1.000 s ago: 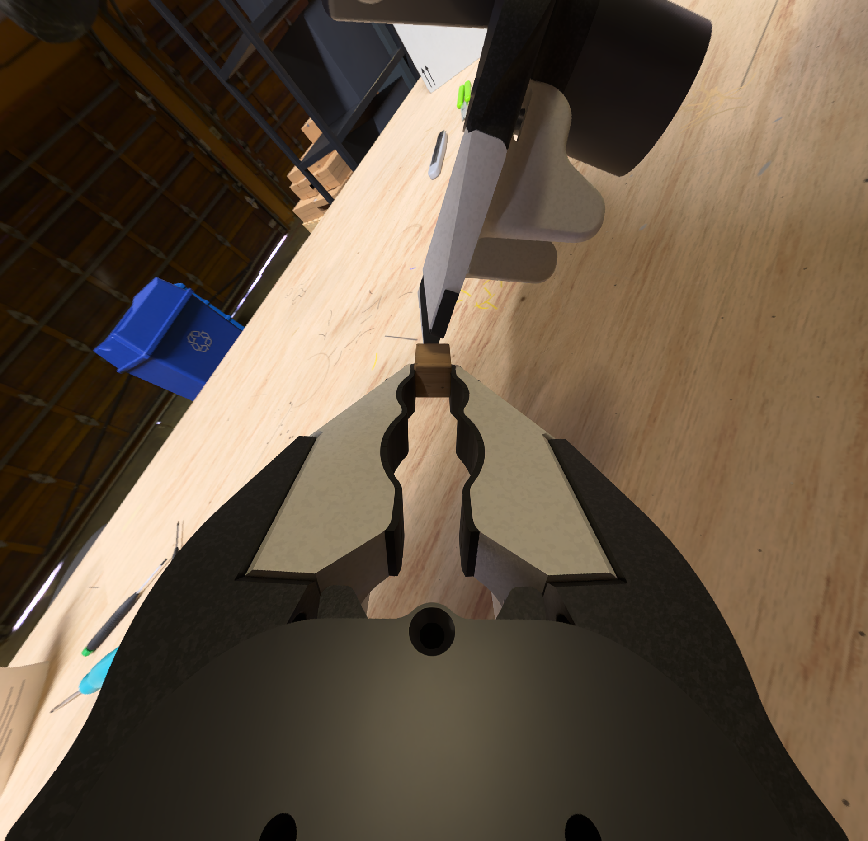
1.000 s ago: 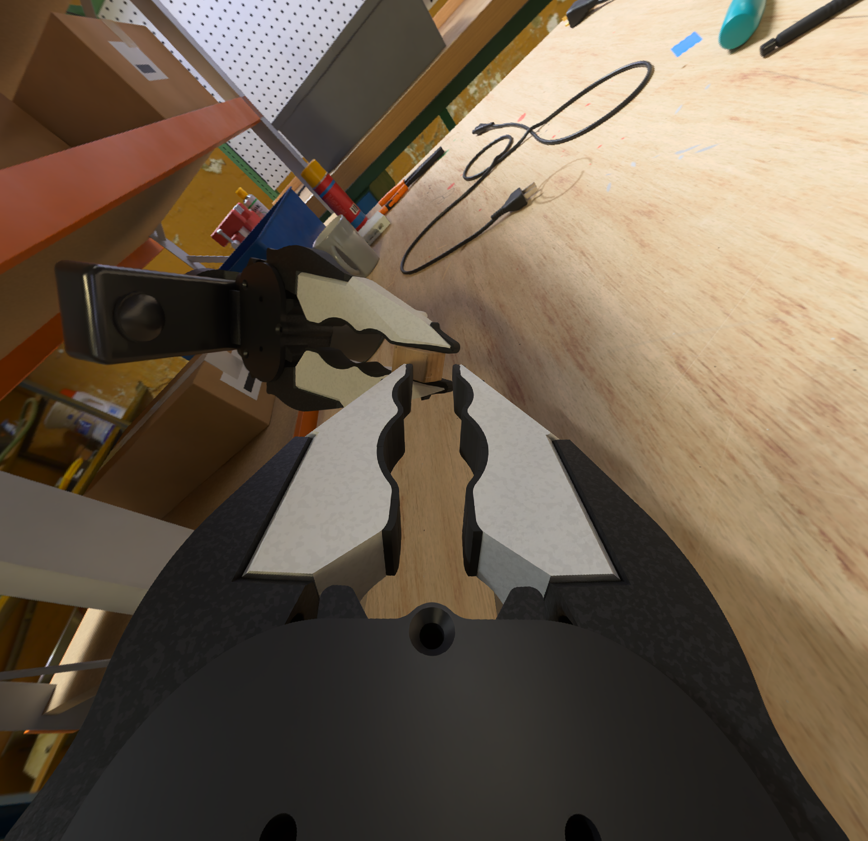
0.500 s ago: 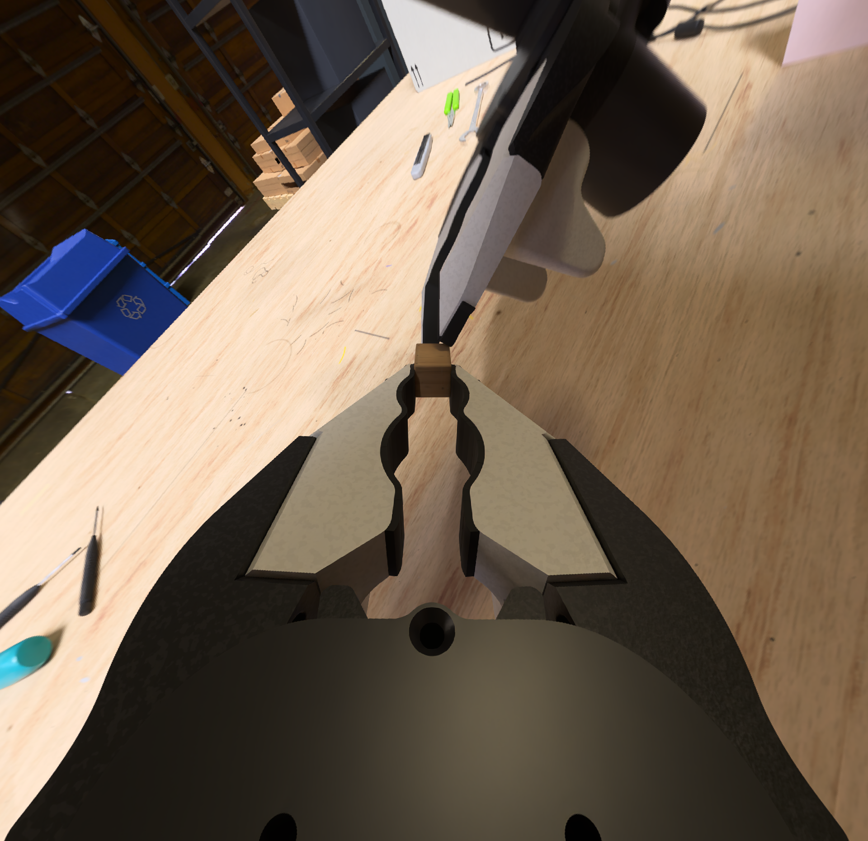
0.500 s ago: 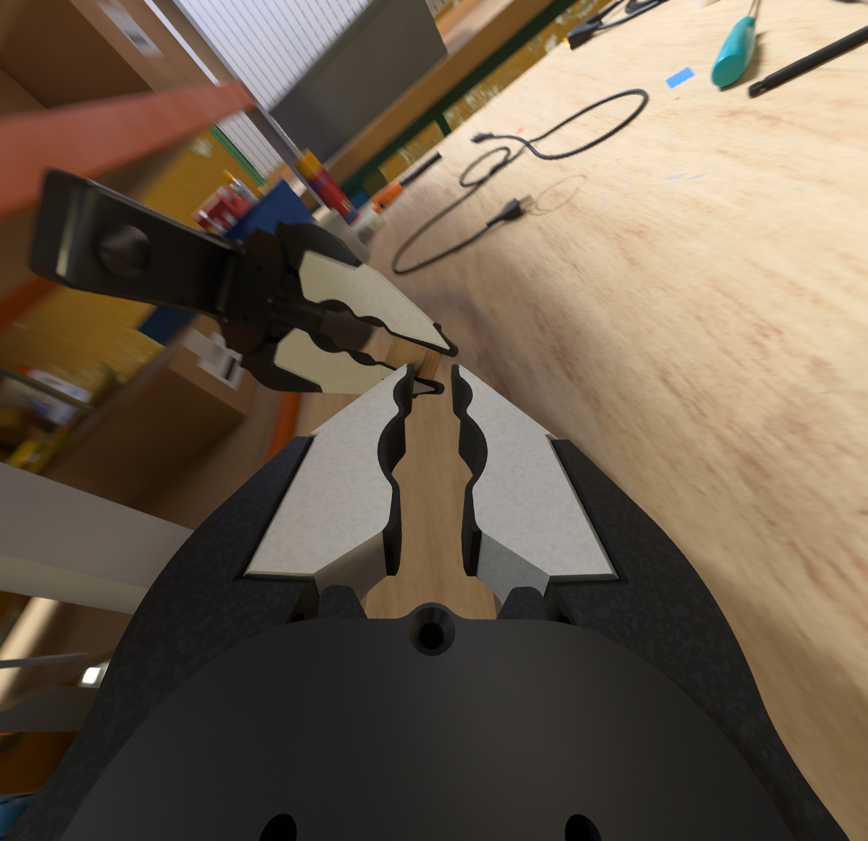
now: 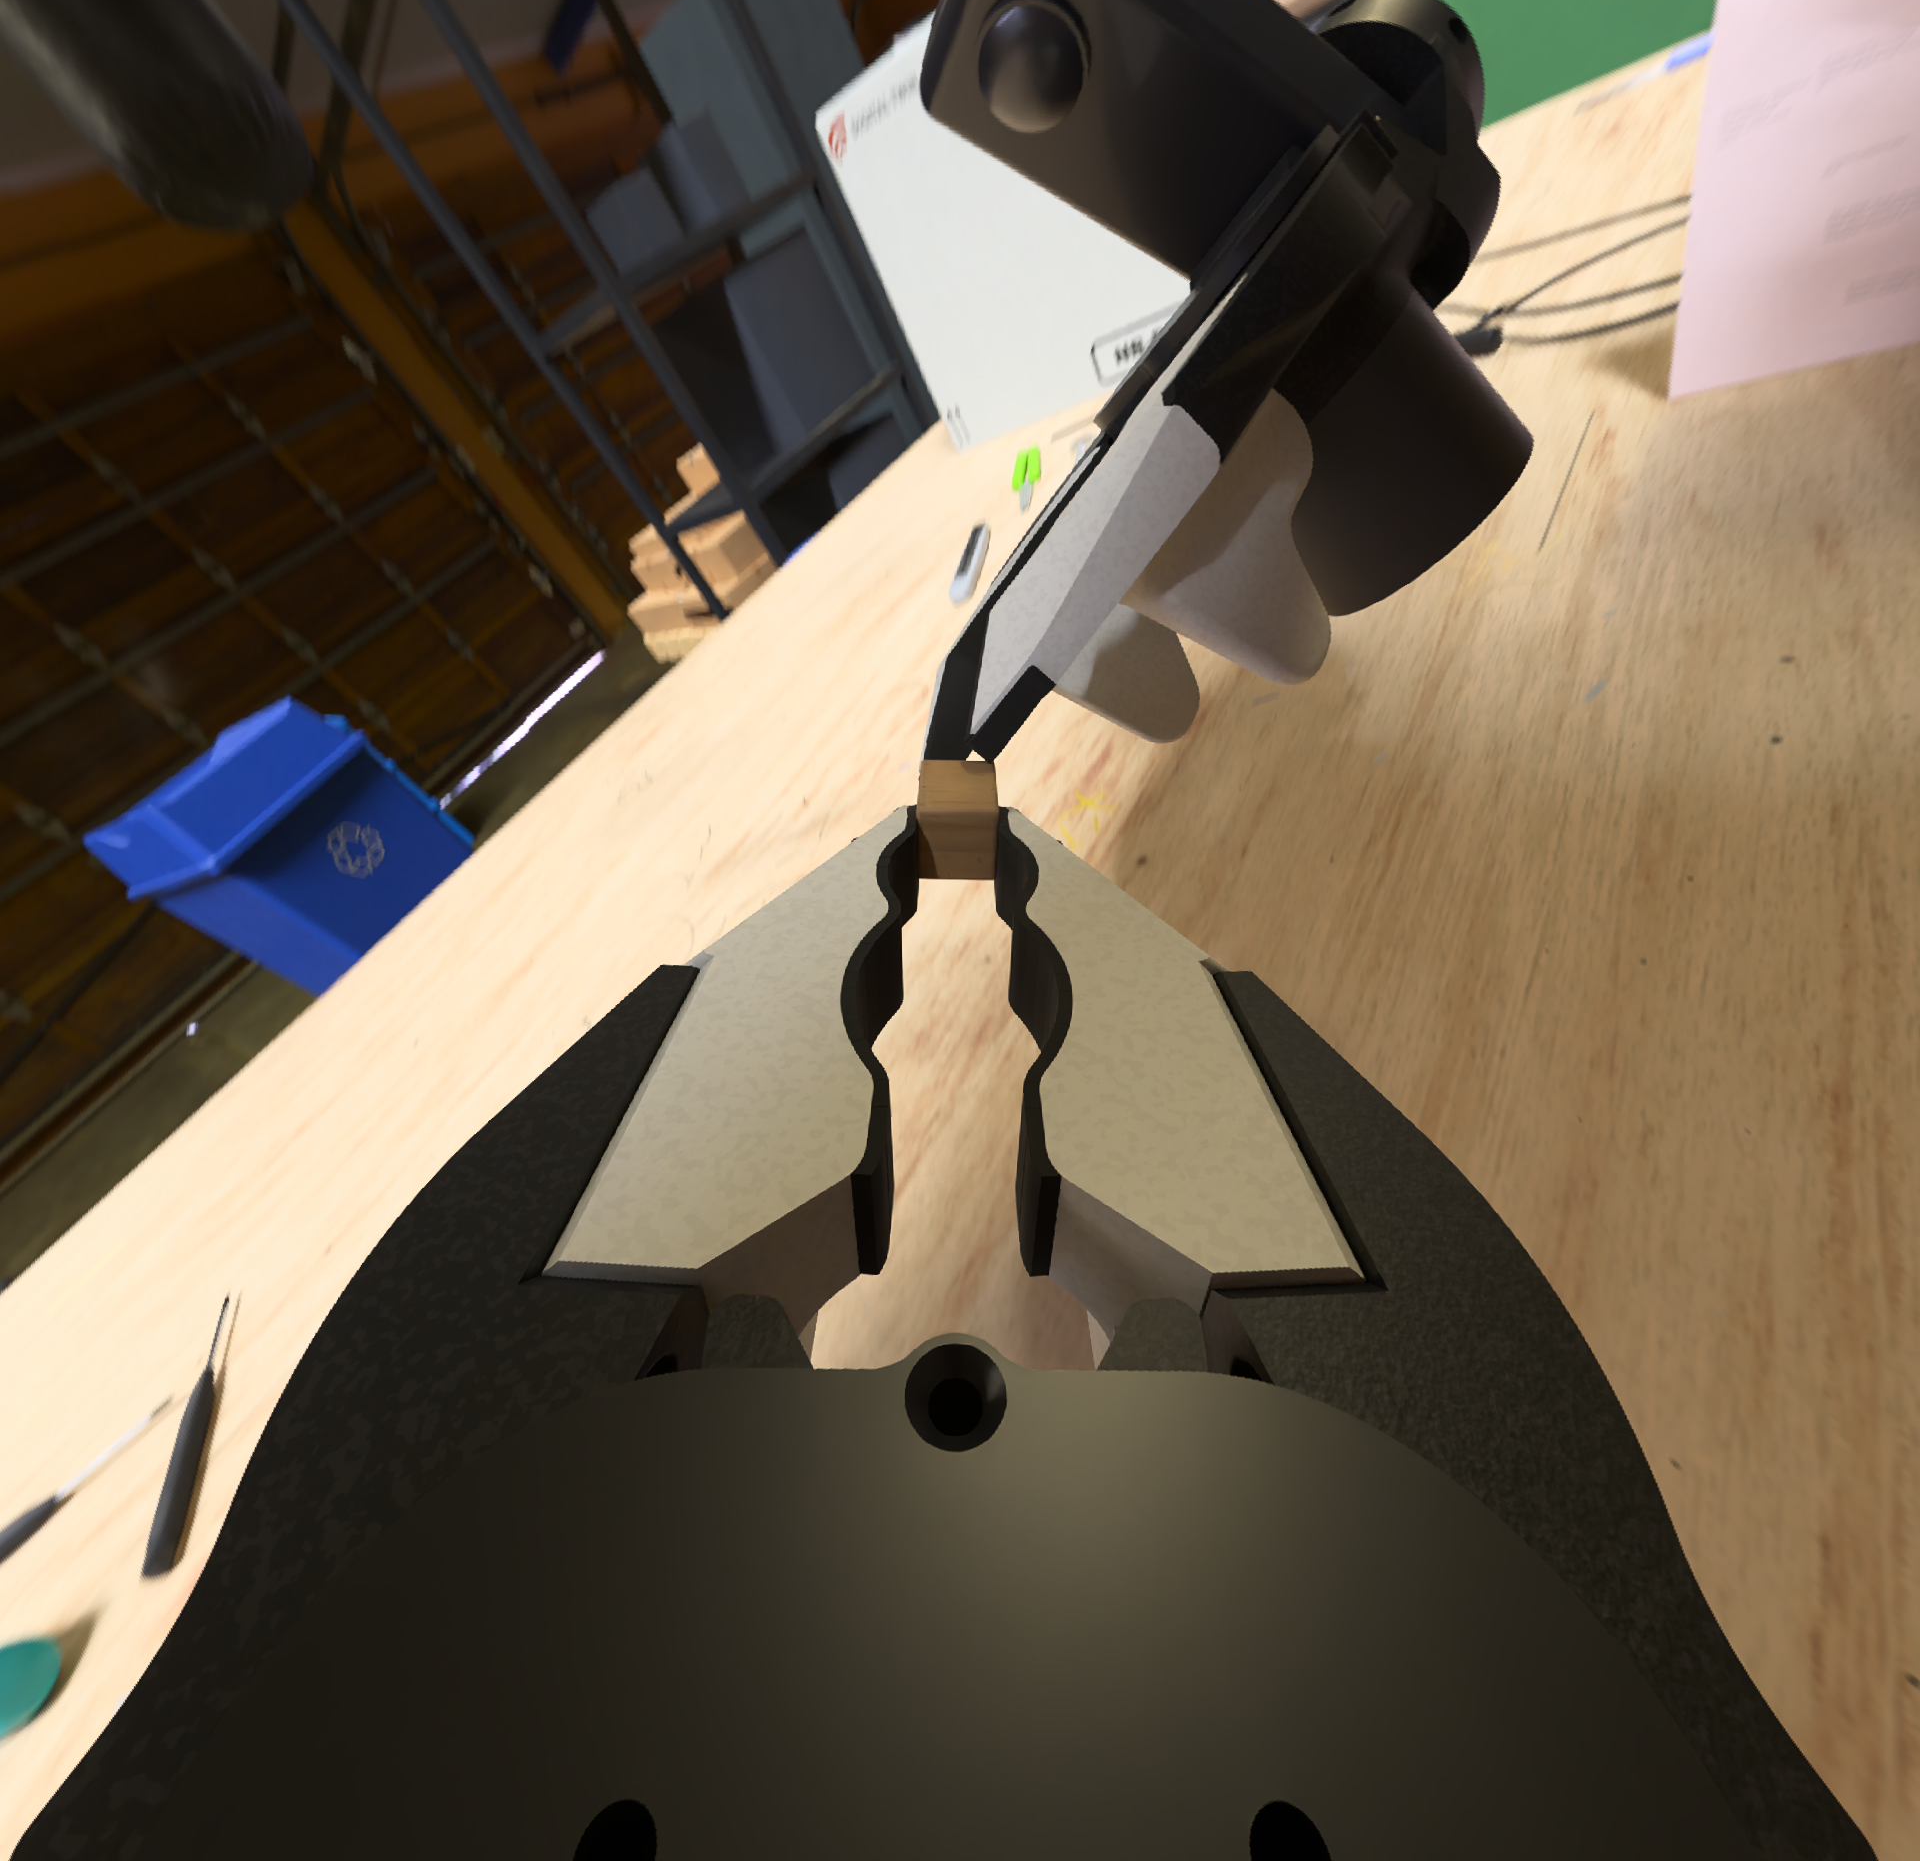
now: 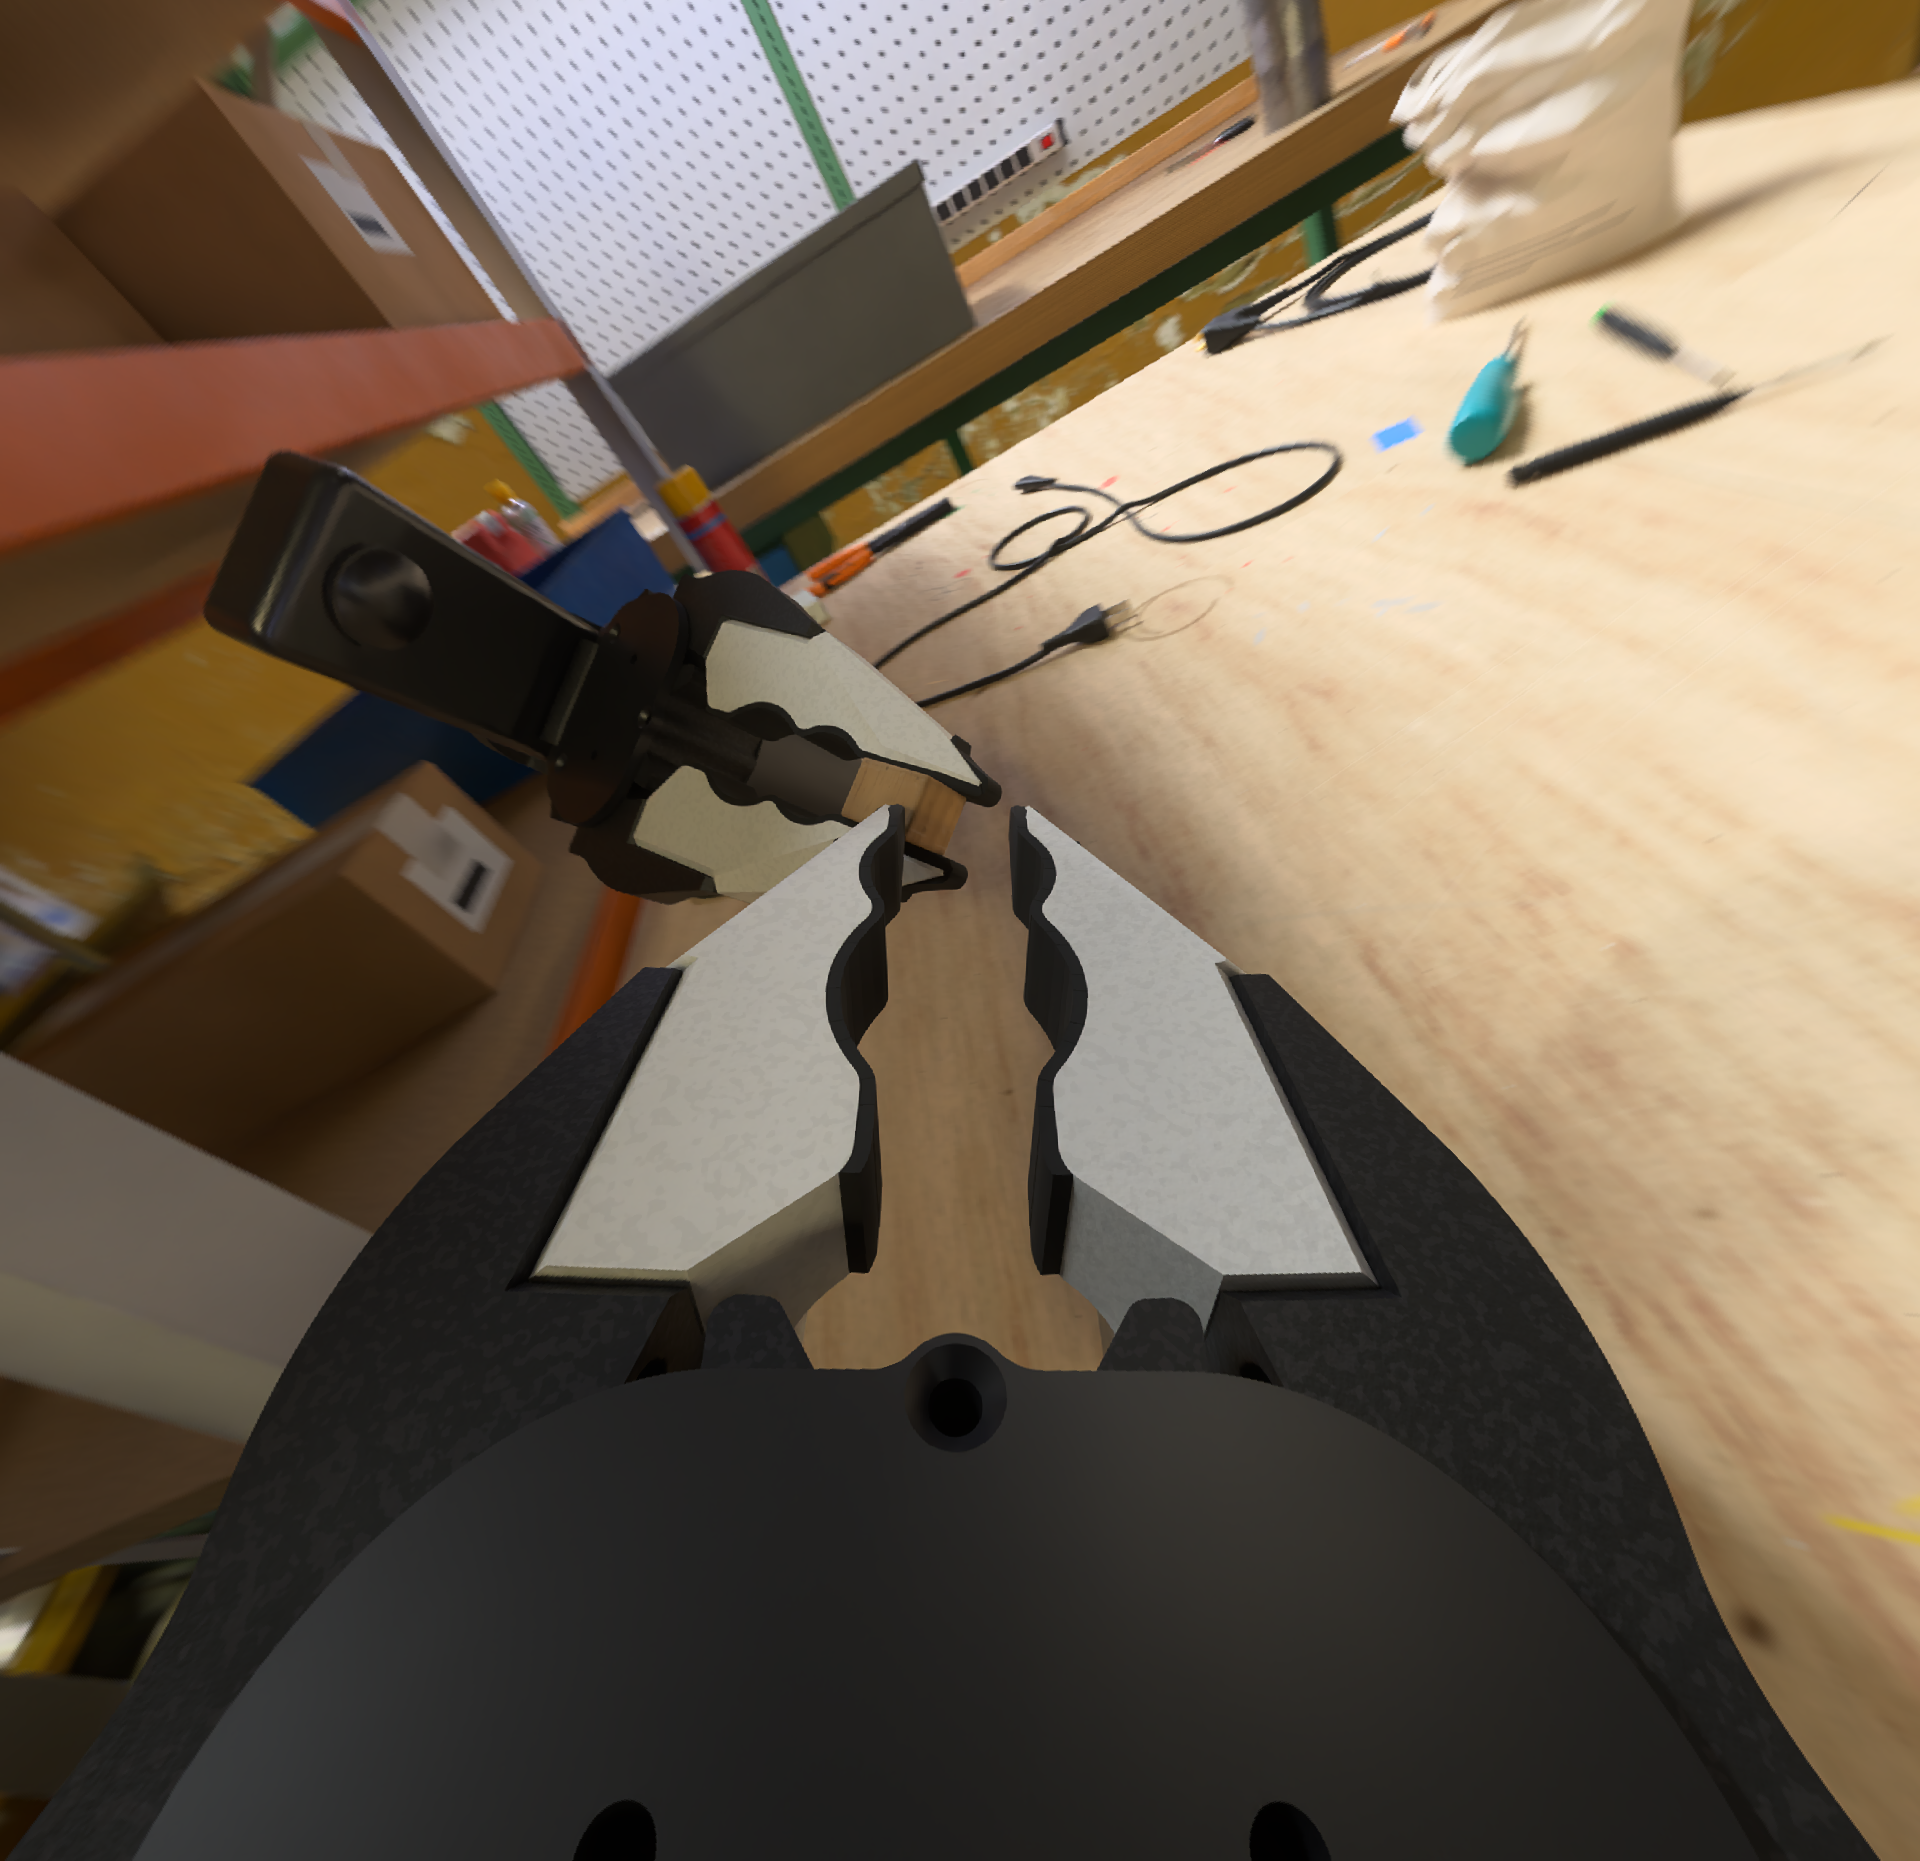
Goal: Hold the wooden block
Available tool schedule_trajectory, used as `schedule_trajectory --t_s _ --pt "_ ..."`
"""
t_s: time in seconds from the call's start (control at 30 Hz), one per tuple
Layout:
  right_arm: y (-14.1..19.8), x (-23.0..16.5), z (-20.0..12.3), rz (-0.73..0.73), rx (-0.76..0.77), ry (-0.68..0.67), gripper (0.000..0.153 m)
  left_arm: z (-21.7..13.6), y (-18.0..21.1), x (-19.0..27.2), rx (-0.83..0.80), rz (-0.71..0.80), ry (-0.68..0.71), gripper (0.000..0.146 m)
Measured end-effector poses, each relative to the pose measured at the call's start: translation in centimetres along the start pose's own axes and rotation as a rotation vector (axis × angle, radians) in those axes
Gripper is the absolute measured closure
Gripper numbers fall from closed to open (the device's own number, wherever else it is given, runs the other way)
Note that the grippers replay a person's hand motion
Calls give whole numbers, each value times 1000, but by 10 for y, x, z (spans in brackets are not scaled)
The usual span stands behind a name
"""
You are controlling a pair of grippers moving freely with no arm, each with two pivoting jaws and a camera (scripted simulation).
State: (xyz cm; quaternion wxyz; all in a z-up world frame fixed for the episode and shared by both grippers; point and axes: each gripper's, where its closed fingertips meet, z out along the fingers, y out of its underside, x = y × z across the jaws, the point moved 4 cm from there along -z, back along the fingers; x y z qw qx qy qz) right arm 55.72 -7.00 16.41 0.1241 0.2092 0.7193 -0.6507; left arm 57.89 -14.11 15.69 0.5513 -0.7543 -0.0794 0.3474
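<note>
A small wooden block (image 5: 958,837) is clamped between the fingertips of my left gripper (image 5: 958,824), held above the plywood table (image 5: 1507,1032). My right gripper (image 5: 961,753) comes down from the upper right, its tips at the block's far top edge. In the right wrist view, my right gripper (image 6: 953,824) has its jaws apart with nothing between them. The block (image 6: 906,803) sits just left of its left fingertip, gripped by the left gripper (image 6: 968,829).
A blue bin (image 5: 281,855) stands beyond the table's left edge. A black cable (image 6: 1143,523), a teal screwdriver (image 6: 1486,419) and a pale sack (image 6: 1548,149) lie farther off. A pink board (image 5: 1808,149) stands at the far right. Thin tools (image 5: 187,1479) lie at the near left.
Both views have swung and tilted. The right gripper's jaws have spread slightly and the block now shows left of its left fingertip. The left gripper keeps its hold on the block.
</note>
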Motion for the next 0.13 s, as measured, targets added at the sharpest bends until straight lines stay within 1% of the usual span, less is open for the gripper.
schedule_trajectory --t_s 0.07,0.13 --pt "-8 -6 -4 -85 1 60 133 2 -6 -3 75 -8 21 133" --pt "-13 -10 -12 -84 48 70 131 6 -13 -3 168 -84 102 133"
